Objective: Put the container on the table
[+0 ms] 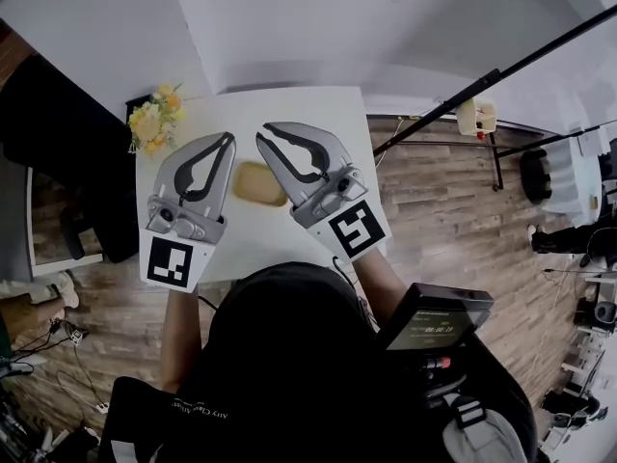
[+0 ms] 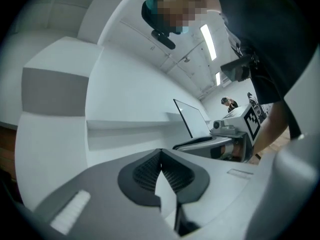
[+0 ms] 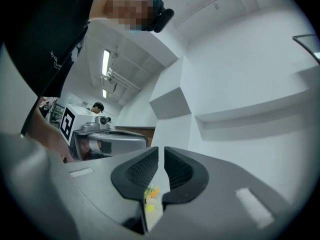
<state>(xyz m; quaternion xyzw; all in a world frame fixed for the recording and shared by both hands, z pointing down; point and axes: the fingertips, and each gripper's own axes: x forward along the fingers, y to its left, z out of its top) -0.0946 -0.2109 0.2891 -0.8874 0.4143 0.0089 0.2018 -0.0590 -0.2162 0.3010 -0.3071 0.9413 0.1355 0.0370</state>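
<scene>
The tan container (image 1: 256,183) lies on the white worktop (image 1: 289,104), between two empty tools in the head view — the left hand-held gripper (image 1: 229,140) with jaws fully closed, the right hand-held gripper (image 1: 264,135) closed to a thin slit — near yellow flowers (image 1: 154,119) at the worktop's corner.

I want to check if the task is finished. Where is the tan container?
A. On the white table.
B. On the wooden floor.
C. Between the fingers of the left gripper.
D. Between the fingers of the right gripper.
A: the head view shows the tan container lying on the white table, and the gripper views show nothing between the fingers of the left gripper or the right gripper.
</scene>
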